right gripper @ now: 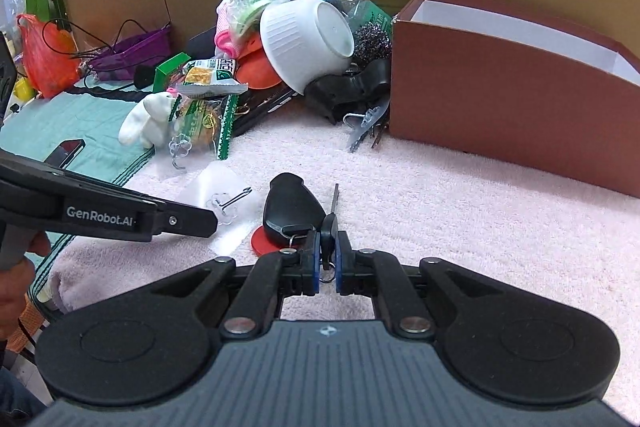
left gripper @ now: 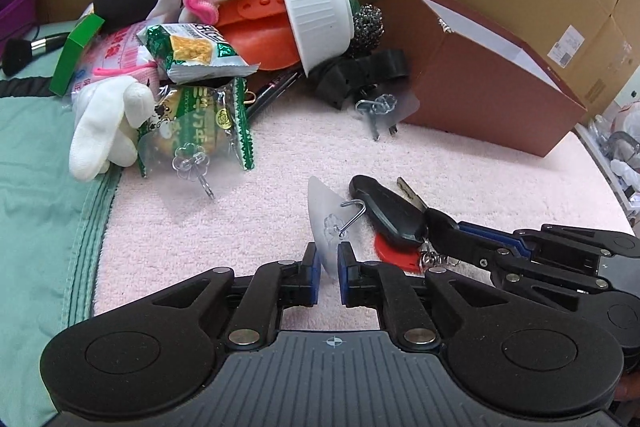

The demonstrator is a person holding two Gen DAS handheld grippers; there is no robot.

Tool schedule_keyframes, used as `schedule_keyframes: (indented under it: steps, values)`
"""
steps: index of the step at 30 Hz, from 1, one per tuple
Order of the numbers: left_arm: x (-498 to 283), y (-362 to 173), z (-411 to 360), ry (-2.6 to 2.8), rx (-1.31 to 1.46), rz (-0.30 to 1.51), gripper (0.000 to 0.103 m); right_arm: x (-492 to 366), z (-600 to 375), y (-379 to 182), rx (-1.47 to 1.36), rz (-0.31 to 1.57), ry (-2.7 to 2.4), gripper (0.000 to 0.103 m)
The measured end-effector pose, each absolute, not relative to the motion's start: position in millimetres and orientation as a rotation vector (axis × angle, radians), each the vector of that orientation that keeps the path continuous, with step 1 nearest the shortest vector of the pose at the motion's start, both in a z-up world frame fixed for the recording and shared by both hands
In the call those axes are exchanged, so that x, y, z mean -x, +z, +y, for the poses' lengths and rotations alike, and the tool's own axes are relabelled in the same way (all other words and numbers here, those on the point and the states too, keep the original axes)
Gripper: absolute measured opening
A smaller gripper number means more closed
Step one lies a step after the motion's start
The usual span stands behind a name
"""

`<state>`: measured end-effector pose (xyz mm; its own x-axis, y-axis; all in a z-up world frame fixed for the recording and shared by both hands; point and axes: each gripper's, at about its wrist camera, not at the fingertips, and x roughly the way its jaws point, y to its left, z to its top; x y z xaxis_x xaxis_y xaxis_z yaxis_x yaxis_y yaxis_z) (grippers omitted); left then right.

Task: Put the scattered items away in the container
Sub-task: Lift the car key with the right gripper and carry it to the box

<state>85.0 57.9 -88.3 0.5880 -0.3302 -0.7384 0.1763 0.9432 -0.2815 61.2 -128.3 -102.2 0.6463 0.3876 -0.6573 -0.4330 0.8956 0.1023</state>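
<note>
Left claw (left gripper: pixel 329 259) slightly parted around the clear adhesive hook (left gripper: pixel 326 227), contact uncertain. Right claw (right gripper: pixel 327 247) clamped on a key (right gripper: pixel 329 227) of the bunch; the red tag (right gripper: pixel 266 241) is partly hidden beneath the black fob (right gripper: pixel 292 207).

Each matte black two-finger tool (left gripper: pixel 329 269) has ribbed grey housing, two round black discs, silver pivot pins and blue pads on its fingers (left gripper: pixel 314 267). The right tool (right gripper: pixel 327 259) matches it. Seen from the side, the left tool (right gripper: pixel 200 223) bears white "GenRobot.AI" lettering, a small screw and a grey handle.
</note>
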Motion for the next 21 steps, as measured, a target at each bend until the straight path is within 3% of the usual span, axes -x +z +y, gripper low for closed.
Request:
schedule_keyframes:
  steps: [5,6,9,12,14,16,17,19,21]
  values:
    - [-89.3,-92.5,57.0,-0.299,0.209,0.899,0.029,-62.0,-126.3,-102.8,0.060,0.735,0.464,0.012]
    - [-89.9,-92.3,57.0,-0.299,0.213,0.901,0.016,-62.4,-126.5,-103.2,0.056,0.737,0.465,0.012]
    - [-90.6,-91.8,55.6,-0.304,0.214,0.902,0.012,-65.3,-128.3,-103.6,0.032,0.749,0.467,0.013]
    - [-90.7,-92.1,51.6,-0.309,0.199,0.891,0.028,-69.0,-131.6,-105.5,0.000,0.775,0.476,0.016]
    - [-92.4,-92.7,50.0,-0.310,0.196,0.891,0.028,-70.6,-132.6,-108.5,-0.015,0.791,0.469,0.016]
    - [-94.7,-93.2,49.4,-0.308,0.197,0.895,0.005,-71.9,-133.8,-110.2,-0.025,0.796,0.463,0.017]
    - [-96.1,-93.6,49.6,-0.315,0.206,0.898,0.005,-72.8,-134.3,-110.7,-0.031,0.797,0.462,0.017]
    - [-98.4,-94.8,48.3,-0.307,0.201,0.897,0.005,-74.5,-134.8,-111.6,-0.035,0.799,0.463,0.017]
    - [-99.9,-95.7,46.4,-0.310,0.193,0.887,0.016,-74.9,-133.6,-111.9,-0.025,0.795,0.465,0.016]
